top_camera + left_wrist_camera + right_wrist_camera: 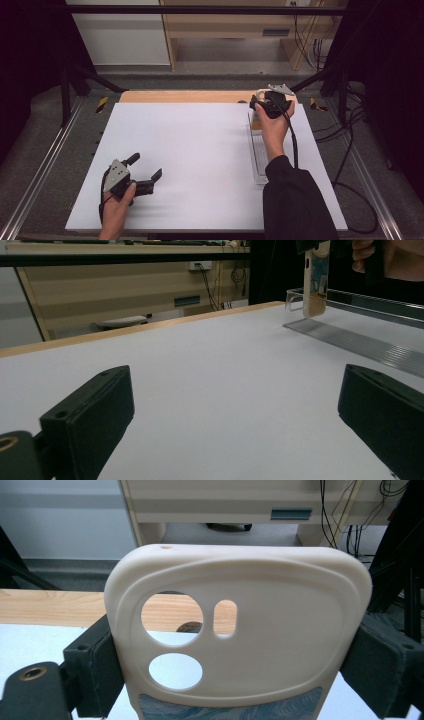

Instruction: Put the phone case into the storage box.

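Pinching a cream phone case (240, 630), the right gripper (270, 103) hovers over a clear tray (350, 335) (left gripper (145, 175) spread).

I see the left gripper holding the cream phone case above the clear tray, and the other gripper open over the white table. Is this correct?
Not quite: the right gripper holds the phone case, its jaws pressed on both sides in the right gripper view. The left gripper is the open one over the white table. The case hangs above the clear tray.
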`<action>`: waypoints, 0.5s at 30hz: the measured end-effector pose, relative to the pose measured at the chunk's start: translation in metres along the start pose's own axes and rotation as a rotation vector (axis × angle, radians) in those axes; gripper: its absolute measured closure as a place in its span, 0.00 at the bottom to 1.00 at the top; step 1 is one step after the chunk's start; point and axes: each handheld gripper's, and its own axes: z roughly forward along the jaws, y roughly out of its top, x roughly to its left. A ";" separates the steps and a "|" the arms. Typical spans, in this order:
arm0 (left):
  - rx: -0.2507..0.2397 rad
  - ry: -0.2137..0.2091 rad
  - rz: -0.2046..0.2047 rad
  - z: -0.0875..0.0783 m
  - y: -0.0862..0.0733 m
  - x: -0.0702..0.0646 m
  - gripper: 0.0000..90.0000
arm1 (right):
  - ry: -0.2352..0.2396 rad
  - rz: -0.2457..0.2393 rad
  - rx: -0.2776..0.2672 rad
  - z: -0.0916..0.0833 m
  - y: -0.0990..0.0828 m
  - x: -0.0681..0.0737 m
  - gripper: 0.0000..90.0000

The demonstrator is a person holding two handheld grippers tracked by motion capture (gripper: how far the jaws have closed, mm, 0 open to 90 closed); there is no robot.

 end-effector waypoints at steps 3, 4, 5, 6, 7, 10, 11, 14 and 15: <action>0.002 0.000 -0.001 0.000 0.000 0.001 0.02 | -0.011 -0.011 0.006 0.004 -0.002 0.001 0.12; 0.003 0.000 -0.001 0.000 0.000 0.001 0.02 | -0.014 -0.017 0.008 0.005 -0.003 0.001 0.12; 0.003 -0.001 -0.001 0.000 0.000 0.001 0.02 | -0.016 -0.020 0.011 0.006 -0.004 0.001 0.12; 0.003 -0.001 -0.002 0.000 0.000 0.001 0.02 | -0.018 -0.022 0.012 0.007 -0.004 0.001 0.12; 0.003 -0.002 -0.002 0.000 0.000 0.001 0.02 | -0.020 -0.023 0.010 0.008 -0.005 0.002 0.12; 0.004 -0.003 -0.002 0.000 -0.001 0.000 0.02 | -0.023 -0.022 0.011 0.010 -0.006 0.002 0.12; 0.004 -0.004 -0.002 0.000 -0.001 0.000 0.02 | -0.024 -0.022 0.011 0.010 -0.006 0.002 0.12; 0.005 -0.005 -0.003 0.001 -0.001 0.000 0.02 | -0.027 -0.022 0.014 0.010 -0.006 0.001 0.12; 0.005 -0.005 -0.002 0.001 -0.001 0.000 0.02 | -0.028 -0.021 0.015 0.010 -0.006 0.001 0.12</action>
